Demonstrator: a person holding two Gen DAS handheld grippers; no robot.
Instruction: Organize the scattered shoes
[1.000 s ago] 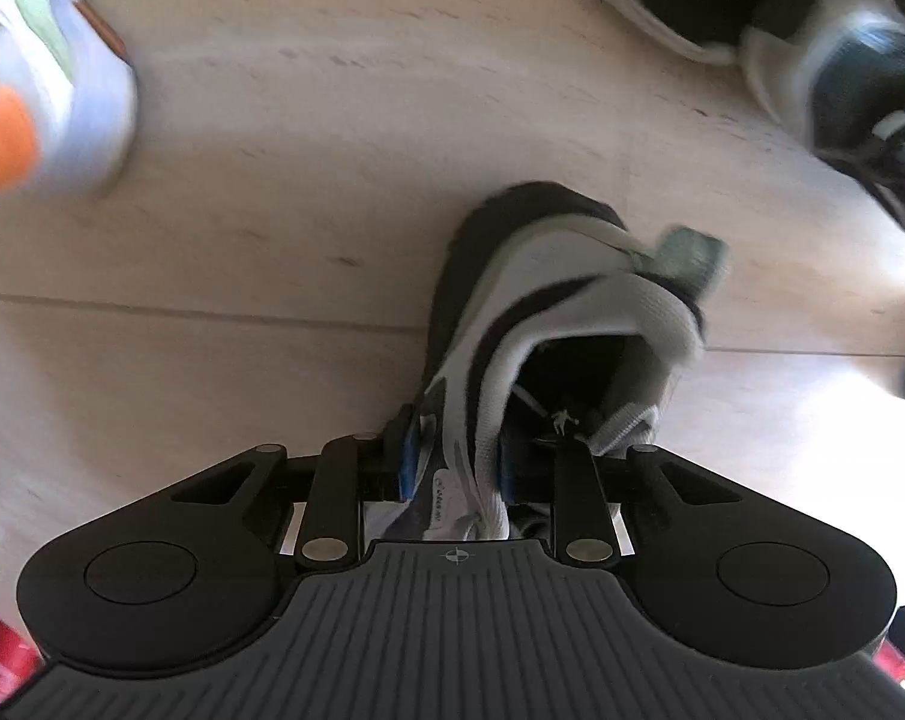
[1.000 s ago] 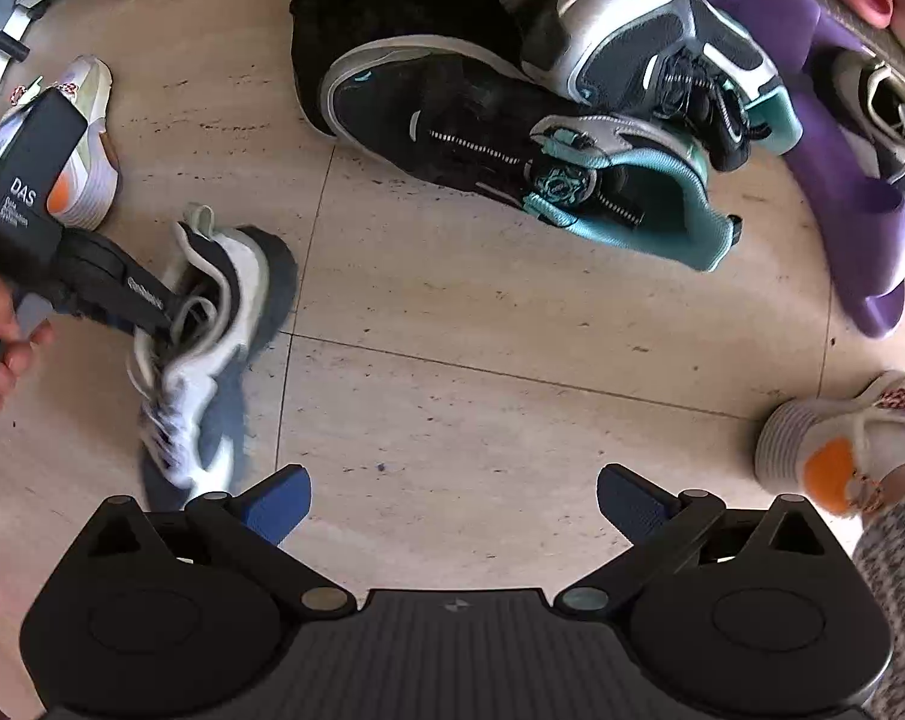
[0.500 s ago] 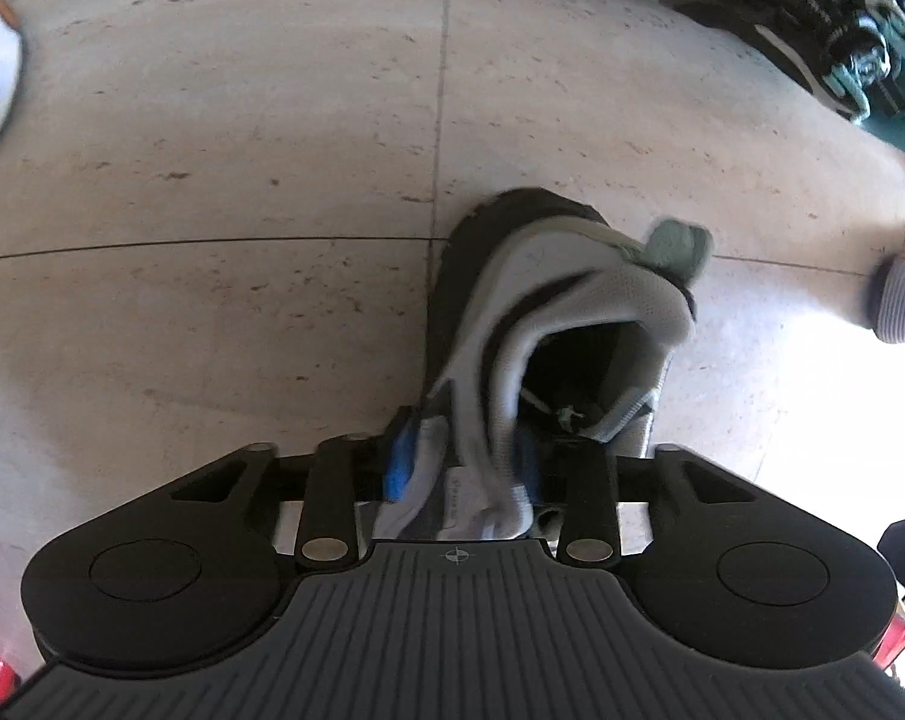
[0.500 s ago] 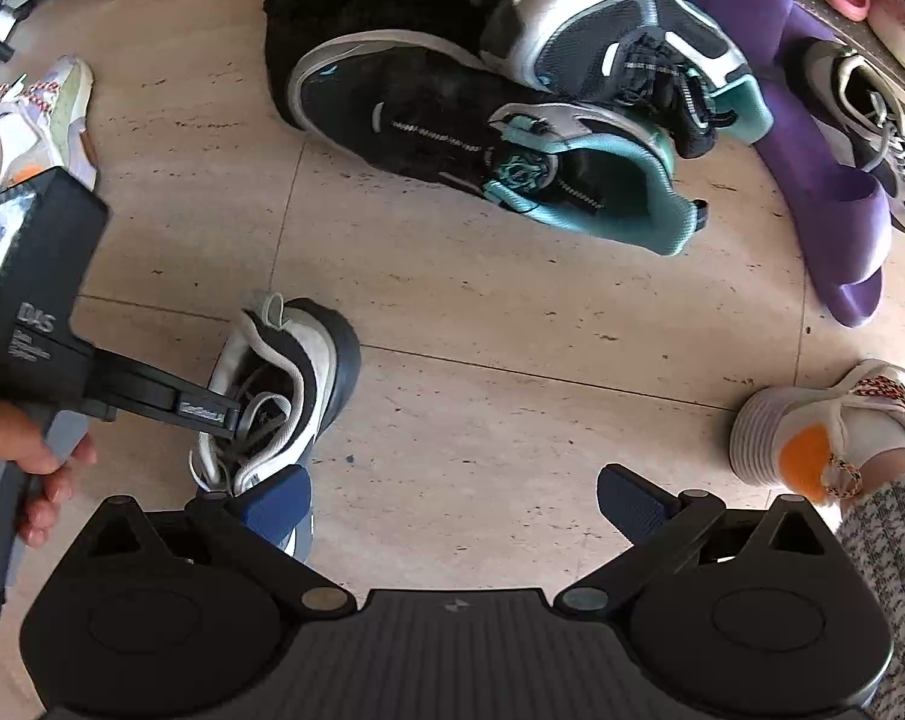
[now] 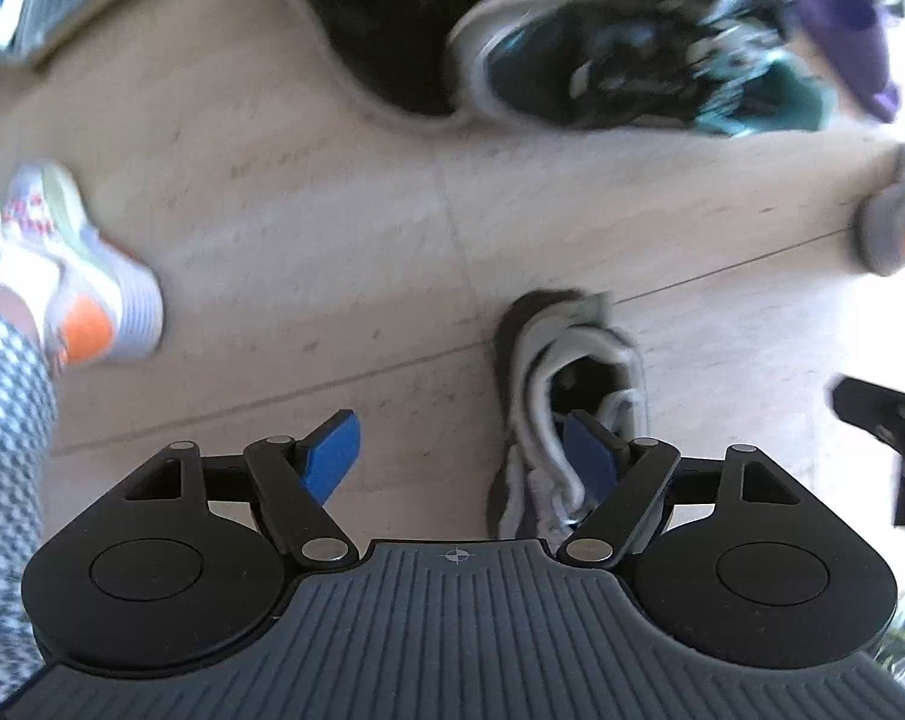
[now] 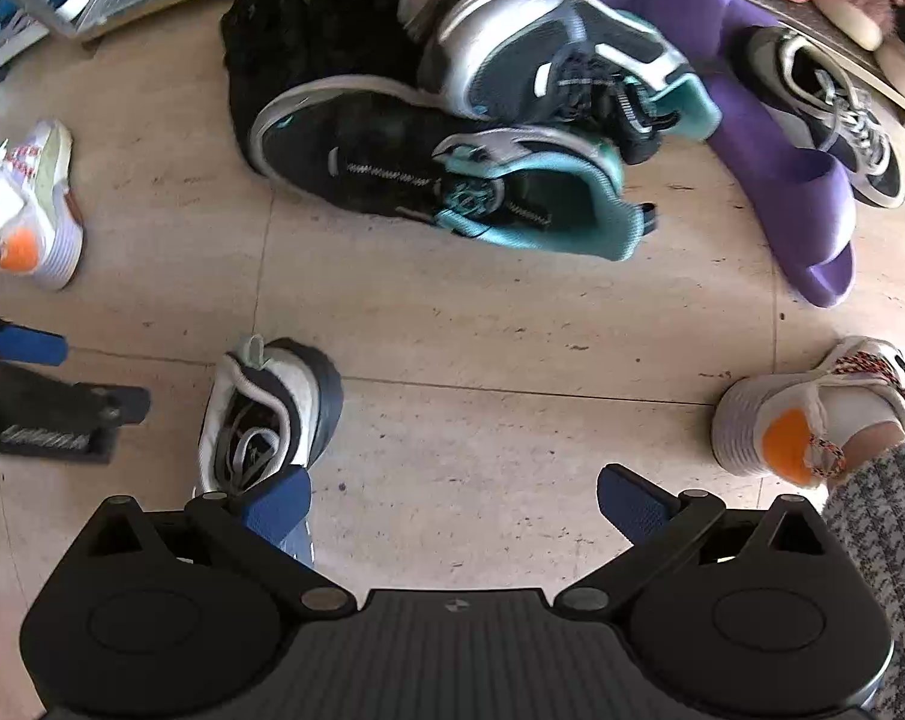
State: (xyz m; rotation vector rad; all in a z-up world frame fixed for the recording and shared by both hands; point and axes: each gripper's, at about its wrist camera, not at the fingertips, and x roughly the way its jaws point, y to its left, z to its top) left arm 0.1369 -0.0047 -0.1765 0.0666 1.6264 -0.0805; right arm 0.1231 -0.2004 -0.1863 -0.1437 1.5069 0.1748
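Now note the left tongs (image 5: 458, 447): spread wide, one blue pad (image 5: 587, 456) down inside the mouth of the grey, white and navy sneaker (image 5: 542, 354), the other pad over bare floor (image 5: 332, 210), nothing pinched. Note also the right tongs (image 6: 455, 504): spread as well, empty, hovering just beside the same sneaker. Find the sneaker upright on its sole on the tile floor, alone, well apart from the heap of black and teal sneakers (image 6: 452, 180) and the purple slide (image 6: 800, 180) at the far side.

Judge with care: fits equally a grip about to close on the collar and a grip opened after a setting down. Cannot decide between the two from one moment.

In both cases, keep the inner pad away from the loose laces inside the mouth, so as not to hook them and drag the shoe. Move the tongs along the line of the collar wall, not across it, to avoid tipping the sneaker on its side. Keep the right tongs clear of the toe end, and mind the person's own foot in the orange-heeled sneaker (image 6: 782, 438) close by.
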